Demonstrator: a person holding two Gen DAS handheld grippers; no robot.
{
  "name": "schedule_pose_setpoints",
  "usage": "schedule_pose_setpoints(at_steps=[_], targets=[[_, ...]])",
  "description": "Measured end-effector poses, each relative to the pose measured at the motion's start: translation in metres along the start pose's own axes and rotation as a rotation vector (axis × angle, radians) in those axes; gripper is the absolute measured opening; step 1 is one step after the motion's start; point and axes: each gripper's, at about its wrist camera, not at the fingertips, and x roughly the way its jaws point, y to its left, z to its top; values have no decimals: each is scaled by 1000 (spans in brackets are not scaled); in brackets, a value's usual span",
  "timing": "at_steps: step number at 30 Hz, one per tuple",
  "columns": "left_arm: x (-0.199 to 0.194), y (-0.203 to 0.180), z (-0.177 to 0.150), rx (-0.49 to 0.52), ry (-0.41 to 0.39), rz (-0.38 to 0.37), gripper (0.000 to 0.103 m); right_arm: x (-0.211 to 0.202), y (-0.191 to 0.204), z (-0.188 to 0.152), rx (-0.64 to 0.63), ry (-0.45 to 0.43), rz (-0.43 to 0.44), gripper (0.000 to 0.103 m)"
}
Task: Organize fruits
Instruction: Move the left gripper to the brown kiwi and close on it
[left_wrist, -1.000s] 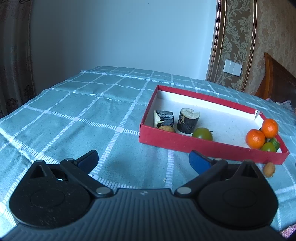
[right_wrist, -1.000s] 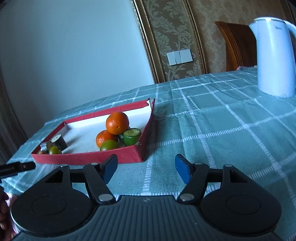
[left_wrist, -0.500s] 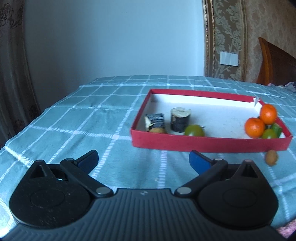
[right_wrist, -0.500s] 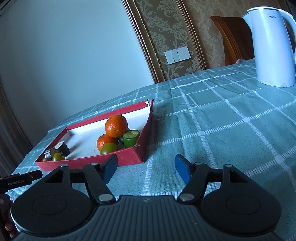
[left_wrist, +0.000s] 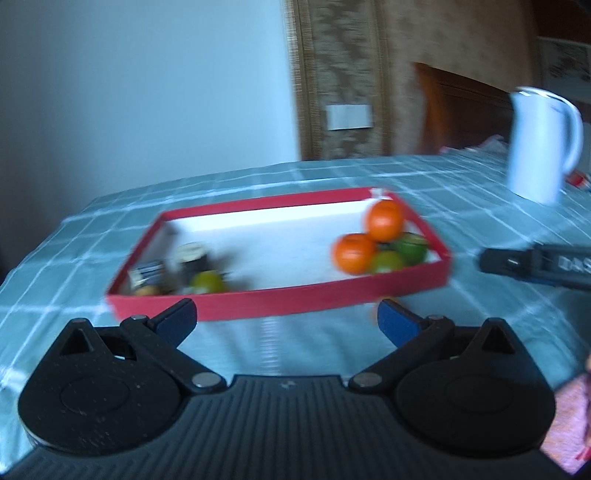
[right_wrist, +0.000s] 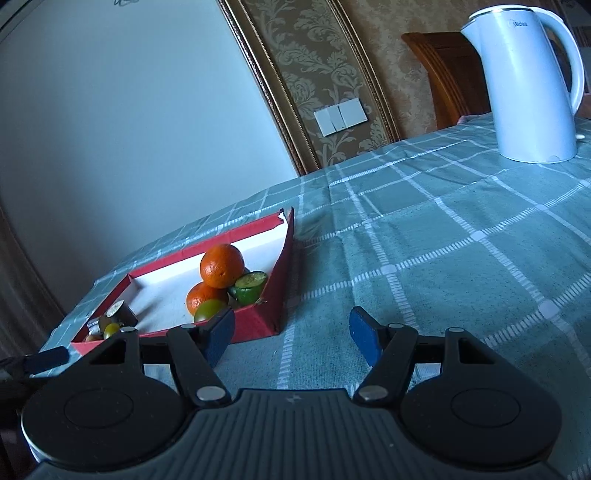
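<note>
Your left gripper and right gripper both gape empty, low in frame, because the fruits already sit in the red box at mid-frame

a shallow red cardboard tray with a white floor lies on a teal checked tablecloth. in the left wrist view, two round orange tangerines and two green citrus fruits crowd the tray's right end, touching one another; two short dark cylindrical cut pieces, a green-yellow round fruit and a small brown fruit sit at its left end. a tall white electric kettle stands well apart, behind and right of the tray. a brown wooden chair back rises behind the table.
</note>
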Motion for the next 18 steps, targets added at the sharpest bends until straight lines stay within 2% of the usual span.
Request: schedule_pose_setpoints(at_steps=[5,7,10,14,18], targets=[[12,-25,3,54,16,-35,103,-1,-4,1,30,-7,1,68],[18,-27,4,48,34,-50,101,-1,-5,1,35,-10,6,68],[29,-30,6,34,69,-74,92,-2,-7,1,43,-14,12,68],[40,-33,7,27,111,-76,91,-3,-10,2,62,-25,15,73],[48,-34,9,18,132,-82,91,-4,-11,2,66,-30,18,73]])
